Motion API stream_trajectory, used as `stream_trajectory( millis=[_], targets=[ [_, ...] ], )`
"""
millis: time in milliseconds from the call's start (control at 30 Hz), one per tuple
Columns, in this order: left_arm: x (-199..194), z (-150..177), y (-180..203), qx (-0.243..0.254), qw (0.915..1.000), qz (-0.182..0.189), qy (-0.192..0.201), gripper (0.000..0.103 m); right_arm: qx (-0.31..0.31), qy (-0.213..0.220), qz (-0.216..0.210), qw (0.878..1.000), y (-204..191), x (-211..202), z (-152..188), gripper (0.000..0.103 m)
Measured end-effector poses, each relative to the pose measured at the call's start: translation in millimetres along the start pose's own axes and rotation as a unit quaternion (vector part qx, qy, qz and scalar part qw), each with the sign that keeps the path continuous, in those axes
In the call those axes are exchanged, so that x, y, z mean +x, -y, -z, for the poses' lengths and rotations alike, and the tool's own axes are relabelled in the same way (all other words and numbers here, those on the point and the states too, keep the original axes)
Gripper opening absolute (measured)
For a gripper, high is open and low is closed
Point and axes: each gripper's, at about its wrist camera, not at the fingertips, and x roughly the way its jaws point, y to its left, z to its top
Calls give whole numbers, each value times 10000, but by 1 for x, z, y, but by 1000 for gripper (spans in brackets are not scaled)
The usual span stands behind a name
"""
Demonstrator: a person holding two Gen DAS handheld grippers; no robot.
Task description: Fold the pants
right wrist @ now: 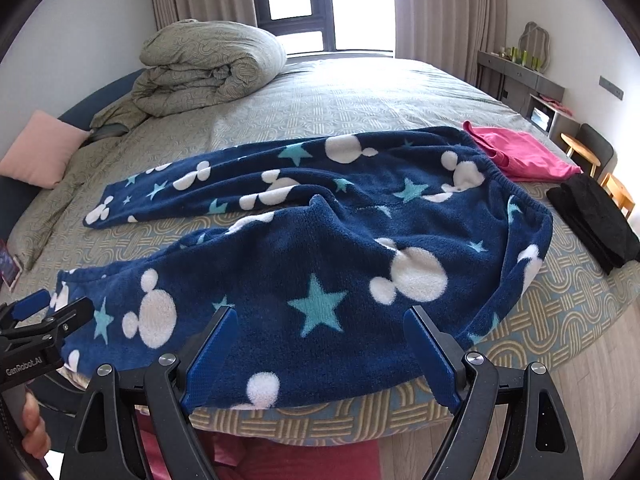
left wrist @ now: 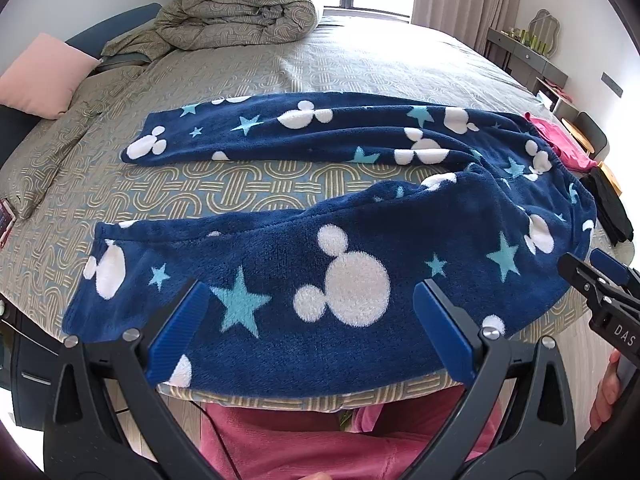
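Navy fleece pants (left wrist: 360, 208) with white mouse heads and teal stars lie spread on the bed, legs apart in a V, cuffs to the left, waistband to the right. They also show in the right wrist view (right wrist: 320, 240). My left gripper (left wrist: 316, 320) is open and empty above the near leg by the bed's front edge. My right gripper (right wrist: 320, 344) is open and empty above the near leg, closer to the waist. The right gripper shows at the right edge of the left wrist view (left wrist: 596, 276). The left gripper shows at the left edge of the right wrist view (right wrist: 52, 312).
The bed (left wrist: 240, 184) has a patterned olive sheet. A rolled duvet (left wrist: 240, 4) and a pink pillow (left wrist: 44, 76) lie at the far left. A pink garment (right wrist: 520, 156) and a black garment (right wrist: 596, 220) lie right of the waistband. A dresser (right wrist: 520, 76) and chair (right wrist: 592, 152) stand at right.
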Motion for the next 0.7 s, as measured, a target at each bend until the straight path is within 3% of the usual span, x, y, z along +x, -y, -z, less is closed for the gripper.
stream_trajectory(
  millis=[700],
  targets=[
    [5,12,-28,-281,9993,-221,-116,102,-40,22,25,10000,0,-4,1,87]
  ],
)
